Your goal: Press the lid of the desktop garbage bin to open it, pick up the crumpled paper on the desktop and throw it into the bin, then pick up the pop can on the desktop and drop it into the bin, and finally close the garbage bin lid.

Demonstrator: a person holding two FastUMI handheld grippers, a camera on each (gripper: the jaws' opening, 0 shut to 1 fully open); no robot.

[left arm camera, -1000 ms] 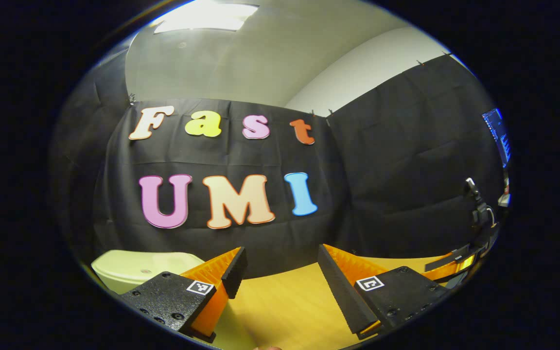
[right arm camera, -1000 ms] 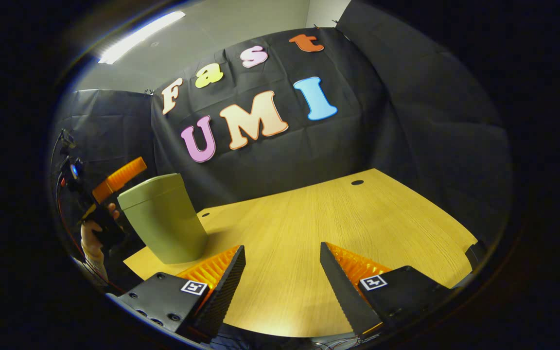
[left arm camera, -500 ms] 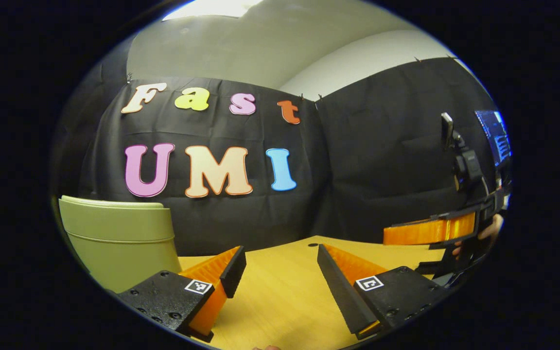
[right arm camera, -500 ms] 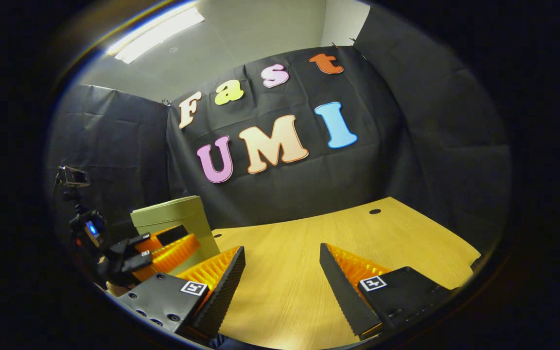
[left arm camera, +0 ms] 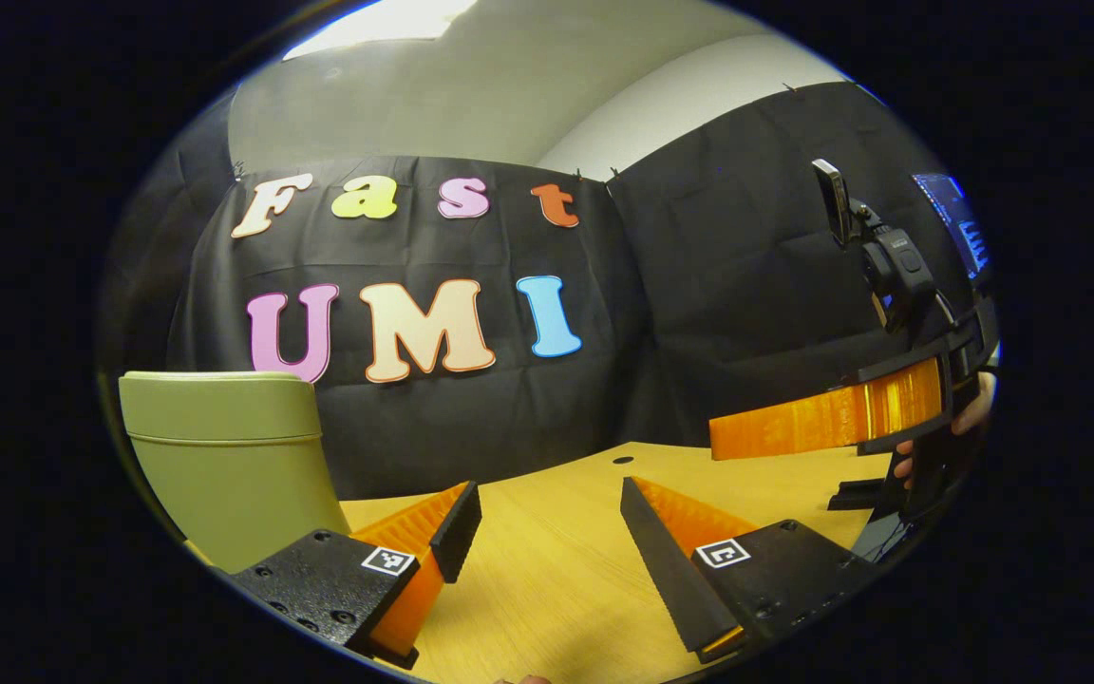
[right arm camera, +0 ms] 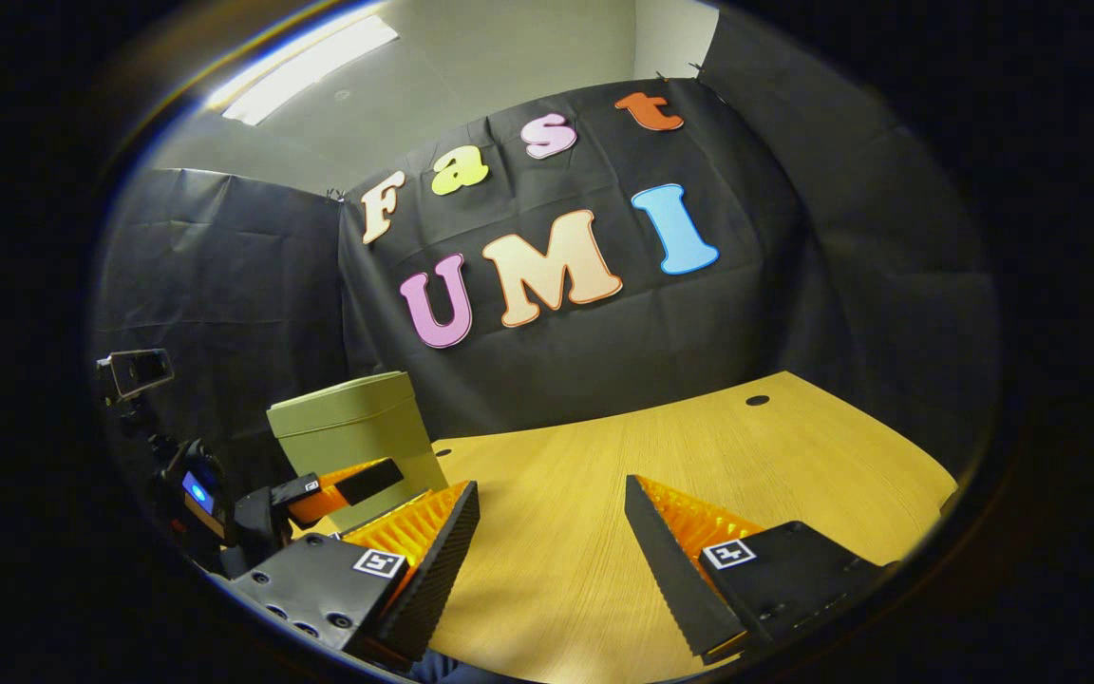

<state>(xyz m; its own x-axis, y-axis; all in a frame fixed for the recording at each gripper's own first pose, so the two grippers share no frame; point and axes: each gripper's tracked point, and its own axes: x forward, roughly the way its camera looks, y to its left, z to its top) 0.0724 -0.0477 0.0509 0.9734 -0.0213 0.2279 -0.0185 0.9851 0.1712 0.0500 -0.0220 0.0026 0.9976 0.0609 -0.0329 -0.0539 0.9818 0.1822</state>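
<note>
**Tongs apart over the desk, bin shut to my left**

Left tongs [left arm camera: 547, 532] stand with their fingers spread wide and nothing between them, only bare wood of the desk [left arm camera: 547, 589] below and ahead. Just beyond the left finger, off to that side, rises the pale green garbage bin [left arm camera: 224, 456], upright, its lid [left arm camera: 210, 378] lying flat and closed on top. From the left gripper view it stands apart from my fingers, not touching them.

My right tongs [right arm camera: 552, 541] are likewise parted and hold nothing, the desk [right arm camera: 699, 446] stretching away in front. In the right gripper view the bin [right arm camera: 357, 432] sits at the far left part of the desk, near the black cloth wall, with my left tongs [right arm camera: 348, 480] in front of its lower wall; I cannot tell whether they touch it.

In the left gripper view my right tongs [left arm camera: 827, 423] appear off to the right above the desk, well apart from the bin, with my hand [left arm camera: 970, 418] gripping the handle behind them.
</note>
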